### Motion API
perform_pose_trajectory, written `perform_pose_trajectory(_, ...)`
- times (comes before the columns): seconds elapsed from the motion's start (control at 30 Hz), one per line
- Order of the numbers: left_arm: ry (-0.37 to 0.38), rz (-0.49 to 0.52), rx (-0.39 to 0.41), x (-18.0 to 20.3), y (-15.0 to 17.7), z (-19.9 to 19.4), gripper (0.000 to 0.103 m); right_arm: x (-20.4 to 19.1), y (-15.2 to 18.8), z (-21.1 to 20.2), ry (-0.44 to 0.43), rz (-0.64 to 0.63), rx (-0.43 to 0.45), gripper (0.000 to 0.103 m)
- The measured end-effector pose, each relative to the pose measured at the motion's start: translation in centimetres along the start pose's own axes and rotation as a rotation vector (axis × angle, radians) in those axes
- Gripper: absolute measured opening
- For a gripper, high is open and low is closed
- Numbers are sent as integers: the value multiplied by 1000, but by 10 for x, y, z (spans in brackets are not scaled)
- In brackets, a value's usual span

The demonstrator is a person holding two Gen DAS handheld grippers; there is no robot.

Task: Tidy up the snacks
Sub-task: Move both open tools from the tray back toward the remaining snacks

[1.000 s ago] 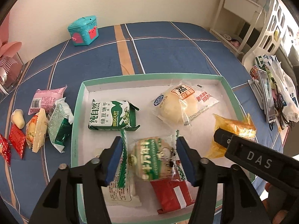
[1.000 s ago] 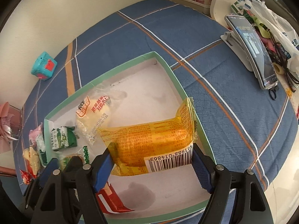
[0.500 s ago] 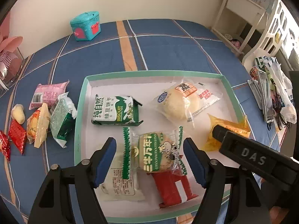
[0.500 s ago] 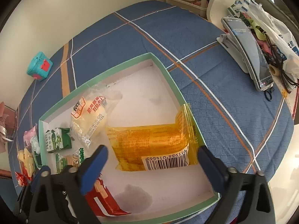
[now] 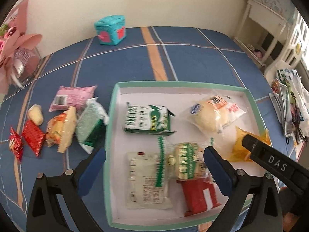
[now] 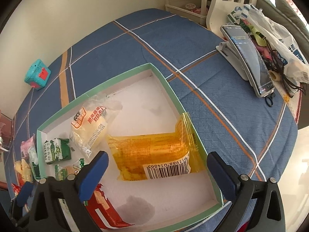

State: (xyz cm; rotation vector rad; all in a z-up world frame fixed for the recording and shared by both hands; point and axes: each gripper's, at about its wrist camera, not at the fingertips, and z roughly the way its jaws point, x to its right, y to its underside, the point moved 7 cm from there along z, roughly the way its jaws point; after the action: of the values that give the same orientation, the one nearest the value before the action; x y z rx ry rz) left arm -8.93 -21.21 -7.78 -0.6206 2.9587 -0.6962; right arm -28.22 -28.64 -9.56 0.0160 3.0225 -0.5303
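Observation:
A green-rimmed white tray [image 5: 253, 104] [image 6: 164, 81] holds several snacks: a green biscuit pack [image 5: 147, 120], a bun [image 5: 210, 114], a green-and-white bun pack [image 5: 185, 160], a white packet [image 5: 144, 177], a red packet [image 5: 199, 195] and an orange packet [image 6: 154, 150]. My left gripper [image 5: 154, 171] is open and empty above the tray's near-left part. My right gripper [image 6: 158, 174] is open and empty just behind the orange packet. More snacks lie left of the tray: a pink pack [image 5: 73, 97], a green pack [image 5: 90, 127], an orange-yellow pack [image 5: 61, 129] and red sachets [image 5: 32, 137].
A teal toy box [image 5: 110, 30] stands at the table's far side. A phone on a stand [image 6: 249, 58] and plastic bags [image 6: 278, 38] lie at the right edge. A pink bouquet [image 5: 17, 50] stands at the far left. A white chair [image 6: 229, 3] is behind the table.
Both grippers have opened and pulled back. The left one let go of the green-and-white bun pack and drifted left; the right one let go of the orange packet, which now lies in the tray.

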Motion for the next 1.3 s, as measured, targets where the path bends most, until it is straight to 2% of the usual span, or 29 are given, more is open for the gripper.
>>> perform_pose_trajectory(0.23,-45,-18,11,-25,-6,-10,101,-9,1,-4,41,-10,32,103)
perform_pose_trajectory(0.4,-92,-29,5,-53,-7,-17,101,-26,3,-14,-8,0,57,103)
perform_pose_trajectory(0.8,-190,-123,-1,-134,-2,-33,101,-86,10,-48,-27,-109,186,103)
perform_pose_trajectory(1.07,-209,-175,-30,-176,12,-33,101,-135,31,-53,-52,-215,197,103)
perform_pose_trajectory(1.3,-227,-241,-40,-216,25,-39,101,-186,61,-53,-114,-313,180,103)
